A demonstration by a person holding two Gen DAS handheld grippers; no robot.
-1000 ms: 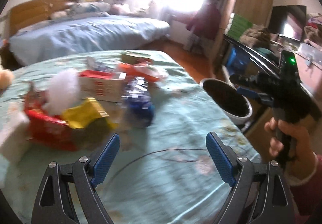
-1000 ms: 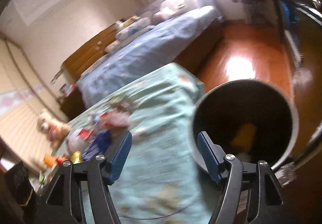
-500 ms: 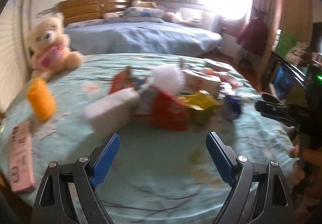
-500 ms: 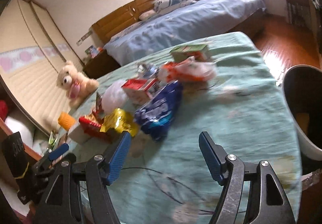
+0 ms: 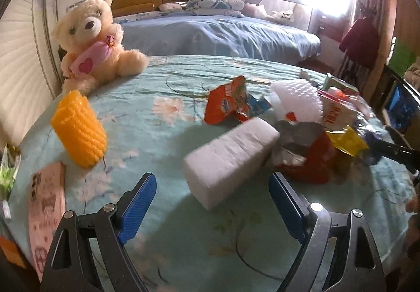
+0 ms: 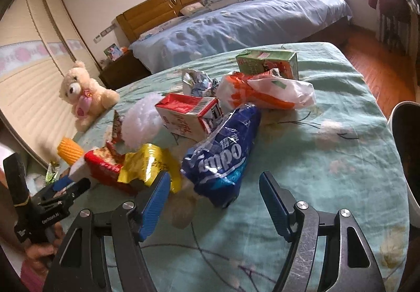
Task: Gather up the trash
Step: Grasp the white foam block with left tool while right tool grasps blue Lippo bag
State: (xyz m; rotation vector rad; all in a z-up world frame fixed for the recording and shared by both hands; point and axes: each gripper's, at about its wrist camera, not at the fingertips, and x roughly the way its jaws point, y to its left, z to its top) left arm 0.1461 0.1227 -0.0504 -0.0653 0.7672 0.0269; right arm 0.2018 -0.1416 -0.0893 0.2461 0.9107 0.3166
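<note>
Trash lies in a heap on the teal cloth table [image 5: 162, 252]. In the left wrist view a white foam block [image 5: 231, 158] lies just beyond my open, empty left gripper [image 5: 212, 202], with an orange snack wrapper [image 5: 227, 103], white foam net [image 5: 296, 100], red wrapper [image 5: 312, 160] and yellow wrapper [image 5: 346, 139] behind. In the right wrist view my open, empty right gripper [image 6: 214, 200] sits just before a blue tissue pack [image 6: 225, 145]. A red milk carton [image 6: 189, 115], orange-white bag [image 6: 265, 92] and green carton [image 6: 267, 62] lie beyond. The left gripper [image 6: 65, 184] shows at lower left.
A teddy bear [image 5: 92, 40] and an orange foam net [image 5: 78, 132] sit at the table's left, a pink box [image 5: 44, 216] at its near-left edge. The trash bin's rim [image 6: 393, 118] shows at the right edge. A blue bed [image 5: 218, 32] stands behind.
Both grippers have swung left, away from the bin toward the heap. The left one now faces the foam block, the right one the blue pack. Both stay open.
</note>
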